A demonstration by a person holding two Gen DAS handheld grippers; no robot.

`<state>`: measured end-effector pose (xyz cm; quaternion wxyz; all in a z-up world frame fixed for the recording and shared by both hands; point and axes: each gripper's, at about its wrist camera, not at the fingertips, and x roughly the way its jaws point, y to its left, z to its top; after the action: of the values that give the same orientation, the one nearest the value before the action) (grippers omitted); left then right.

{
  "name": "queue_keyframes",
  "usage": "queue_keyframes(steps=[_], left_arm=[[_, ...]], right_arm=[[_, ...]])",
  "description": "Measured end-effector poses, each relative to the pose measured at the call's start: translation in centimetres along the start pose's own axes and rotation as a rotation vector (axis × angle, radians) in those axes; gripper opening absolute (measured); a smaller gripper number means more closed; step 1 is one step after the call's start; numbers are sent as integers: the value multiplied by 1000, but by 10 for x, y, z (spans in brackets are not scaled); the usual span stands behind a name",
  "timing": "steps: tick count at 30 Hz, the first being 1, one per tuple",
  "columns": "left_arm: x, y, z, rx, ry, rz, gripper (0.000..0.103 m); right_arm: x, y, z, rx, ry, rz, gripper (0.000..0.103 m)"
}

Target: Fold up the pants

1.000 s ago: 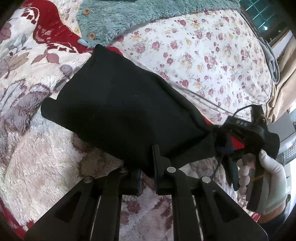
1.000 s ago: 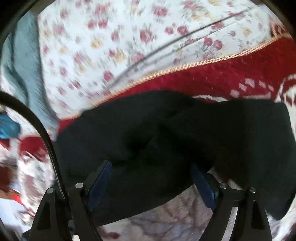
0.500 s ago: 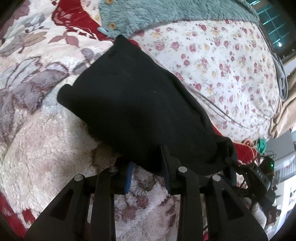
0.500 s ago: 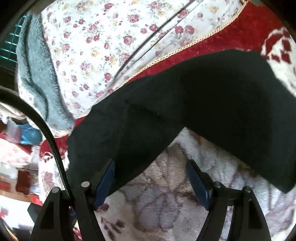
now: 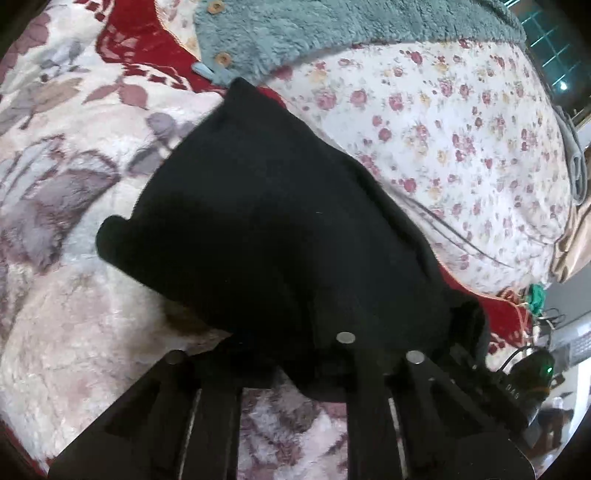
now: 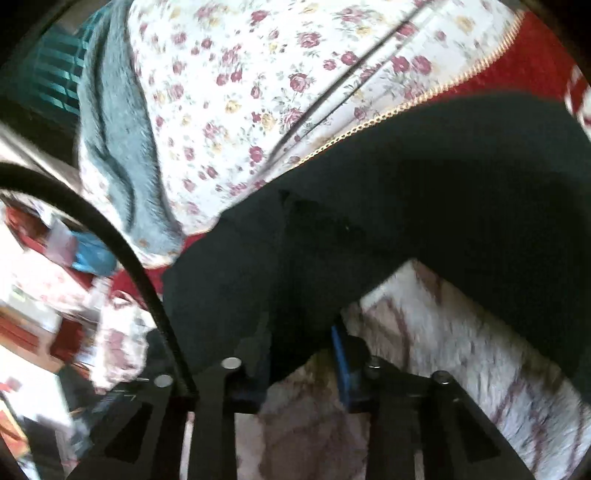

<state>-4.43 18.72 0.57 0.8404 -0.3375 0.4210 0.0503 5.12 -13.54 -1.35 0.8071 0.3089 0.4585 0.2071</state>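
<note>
The black pants [image 5: 266, 229] lie folded on a plush cream and red floral blanket [image 5: 74, 332]. My left gripper [image 5: 295, 354] is shut on the pants' near edge, and the cloth drapes over its fingertips. In the right wrist view the pants [image 6: 424, 206] spread from centre to right. My right gripper [image 6: 301, 354] has its jaws narrowed on the pants' near corner, with a blue pad [image 6: 340, 365] showing beside the cloth. The right gripper's body shows at the left view's lower right [image 5: 517, 384].
A quilt with small roses [image 5: 461, 140] lies behind the pants, with a teal fleece garment [image 5: 314, 33] on top. A black cable [image 6: 122, 251] arcs across the right view. Cluttered room and floor items sit beyond the bed's edge [image 6: 55, 332].
My right gripper has closed from wide open onto the pants' corner. My left gripper keeps its hold, and the pants have shifted closer and higher in its view.
</note>
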Motion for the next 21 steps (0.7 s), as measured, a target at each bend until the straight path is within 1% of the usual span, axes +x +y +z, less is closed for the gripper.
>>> queue_keyframes(steps=[2,3,7,8,9,11,13,14,16,18,19,21], left_arm=[[-6,-2,3,21,-10,-12,8],[-14,-2,5,35,-22,-25,7],[-44,0,14,92,-75,-36,5],[-55,5,18,98,-88,-39,5],[-61,8,21,99,-92,-42,5],[-75,18,24,107,-106,-36,5],[-80,29,24,117,-106,-16,5],[-77,34,22,117,-99,1,5],[-65,41,15,109,-70,35,5],[-52,46,6,108,-51,76,5],[-47,47,3,114,-47,97,5],[-44,47,0,116,-45,108,5]], right_arm=[[-4,4,-4,-7,-3,23,14],[-5,7,-7,-17,-1,28,14],[-8,32,-19,-67,21,76,12],[-7,39,-24,-82,35,90,11],[-5,46,-30,-90,52,118,7],[0,63,-46,-114,90,163,6],[12,87,-68,-176,140,208,6],[18,94,-76,-203,148,198,6],[23,99,-87,-230,138,177,6],[23,92,-90,-192,139,172,7],[16,82,-88,-157,127,159,8],[-2,62,-78,-125,89,130,10]])
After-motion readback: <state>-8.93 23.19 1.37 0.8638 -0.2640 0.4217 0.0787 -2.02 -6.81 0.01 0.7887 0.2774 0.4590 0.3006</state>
